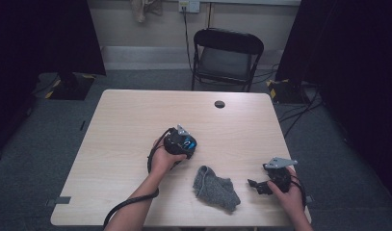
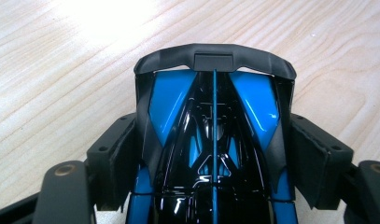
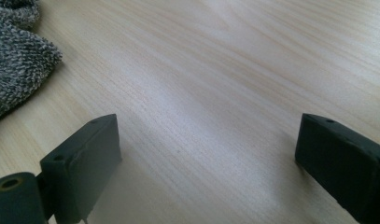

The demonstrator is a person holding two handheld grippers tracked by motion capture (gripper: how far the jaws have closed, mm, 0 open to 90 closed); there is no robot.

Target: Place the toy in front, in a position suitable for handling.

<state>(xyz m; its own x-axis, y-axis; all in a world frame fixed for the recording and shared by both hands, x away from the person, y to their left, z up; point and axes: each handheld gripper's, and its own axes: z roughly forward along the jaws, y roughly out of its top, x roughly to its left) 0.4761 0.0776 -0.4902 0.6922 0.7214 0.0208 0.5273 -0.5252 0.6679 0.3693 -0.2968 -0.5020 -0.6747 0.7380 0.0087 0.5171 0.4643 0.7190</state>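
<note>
From the high view I see my left gripper (image 1: 182, 142) near the middle of the light wooden table (image 1: 126, 125), held in the left hand (image 1: 163, 159), with its cable looping back along the forearm. In the left gripper view its jaws are clamped on a glossy black and blue object (image 2: 214, 135) with a matte black curved rim at the far end; the pads (image 2: 120, 158) press against both of its sides, and bare wood grain lies beyond it. I cannot tell exactly what this object is. My right gripper (image 1: 259, 185) sits near the right front corner of the table, held in the right hand (image 1: 290, 192), the grey three-cornered plate on top. In the right gripper view its jaws stand wide apart with nothing between them but tabletop. A crumpled grey knitted cloth (image 1: 215, 187) lies on the table between the two grippers, near the front edge; the right gripper view catches its fuzzy edge (image 3: 17, 56) at the upper left, apart from the jaws. Beyond the table stands a black folding chair (image 1: 226, 57).
</note>
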